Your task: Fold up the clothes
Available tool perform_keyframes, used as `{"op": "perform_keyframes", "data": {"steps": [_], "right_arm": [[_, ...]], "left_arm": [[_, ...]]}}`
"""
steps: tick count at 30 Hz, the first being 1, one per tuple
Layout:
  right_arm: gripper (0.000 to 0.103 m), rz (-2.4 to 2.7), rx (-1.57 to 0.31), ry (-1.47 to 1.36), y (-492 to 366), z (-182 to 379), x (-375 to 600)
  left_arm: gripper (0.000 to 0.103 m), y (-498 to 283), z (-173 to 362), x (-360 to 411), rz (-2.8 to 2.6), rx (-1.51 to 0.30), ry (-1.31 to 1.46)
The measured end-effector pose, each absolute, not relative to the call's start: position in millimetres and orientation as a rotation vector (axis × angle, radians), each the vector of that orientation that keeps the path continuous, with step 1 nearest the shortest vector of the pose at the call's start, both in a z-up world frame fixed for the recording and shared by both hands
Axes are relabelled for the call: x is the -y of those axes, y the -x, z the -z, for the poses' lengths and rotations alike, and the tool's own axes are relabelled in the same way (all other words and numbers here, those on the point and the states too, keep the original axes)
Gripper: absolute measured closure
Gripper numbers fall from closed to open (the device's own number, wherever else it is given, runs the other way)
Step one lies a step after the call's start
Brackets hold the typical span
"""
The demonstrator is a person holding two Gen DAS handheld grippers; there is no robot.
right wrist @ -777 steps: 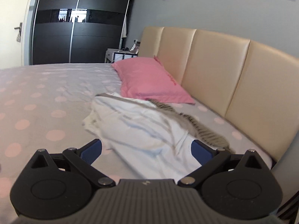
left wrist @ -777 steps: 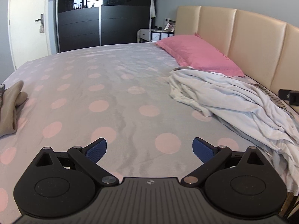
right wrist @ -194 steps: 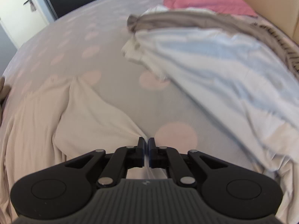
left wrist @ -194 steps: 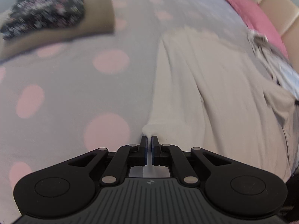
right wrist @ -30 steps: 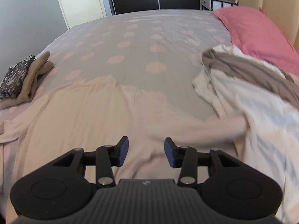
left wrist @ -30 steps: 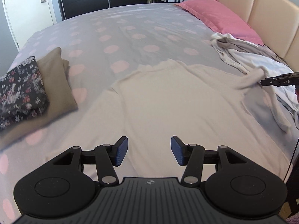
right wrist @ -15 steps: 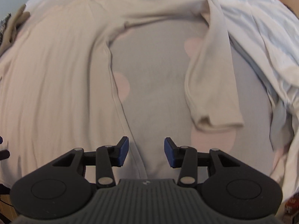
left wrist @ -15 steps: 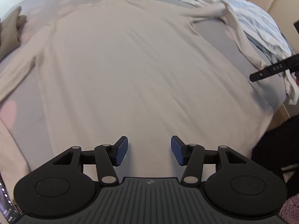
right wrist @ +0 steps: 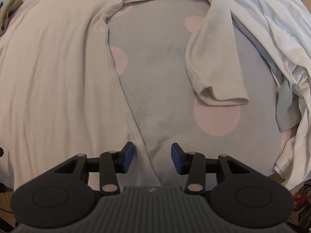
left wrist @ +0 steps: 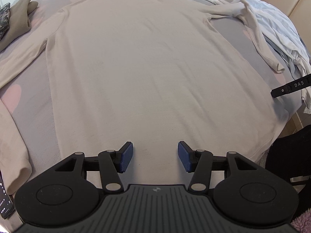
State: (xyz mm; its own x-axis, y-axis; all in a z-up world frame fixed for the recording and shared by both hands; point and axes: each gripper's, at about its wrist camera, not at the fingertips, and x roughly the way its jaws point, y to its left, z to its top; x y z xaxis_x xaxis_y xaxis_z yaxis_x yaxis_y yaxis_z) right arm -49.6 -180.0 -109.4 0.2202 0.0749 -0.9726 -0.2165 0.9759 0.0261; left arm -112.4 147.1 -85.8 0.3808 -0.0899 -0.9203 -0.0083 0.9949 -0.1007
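A cream long-sleeved shirt (left wrist: 147, 62) lies spread flat on the bed, neck far, hem near me. My left gripper (left wrist: 155, 156) is open and empty just above the hem's middle. My right gripper (right wrist: 152, 155) is open and empty over the shirt's right side seam (right wrist: 124, 101) near the hem. The right sleeve (right wrist: 213, 58) bends back down, with its cuff on the bedsheet beside the body. The left sleeve (left wrist: 13, 139) runs down the left side. The tip of the right gripper (left wrist: 289, 86) shows in the left wrist view.
A pile of white and pale blue clothes (right wrist: 276, 38) lies at the right, touching the sleeve. Folded tan and floral clothes (left wrist: 13, 23) sit at the far left. The grey sheet has pink dots (right wrist: 217, 118). A phone (left wrist: 3, 200) lies at the near left edge.
Both grippers have dropped a little closer to the shirt's hem; both stay open and empty. The shirt has not moved.
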Motion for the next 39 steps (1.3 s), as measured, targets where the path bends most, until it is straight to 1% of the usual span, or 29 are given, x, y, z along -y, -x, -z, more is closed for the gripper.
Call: {"op": "perform_keyframes", "data": {"steps": [13,32,37,39], "right_arm": [[0.056,-0.167,-1.384,0.112,63,109,187],[0.056,-0.201,-1.395,0.033,85,101,203],[0.059,-0.214,-1.393,0.019,94,97,208],[0.071,-0.230,-1.400,0.021,98,96,208]], "left_arm": [[0.054,110,88,-145,0.053,-1.179,0.099],[0.054,108,104,-154,-0.005,-1.233,0.084],[0.054,107,104,-151,-0.009,-1.235,0.077],[0.054,107,104,-151,-0.010,-1.235,0.073]]}}
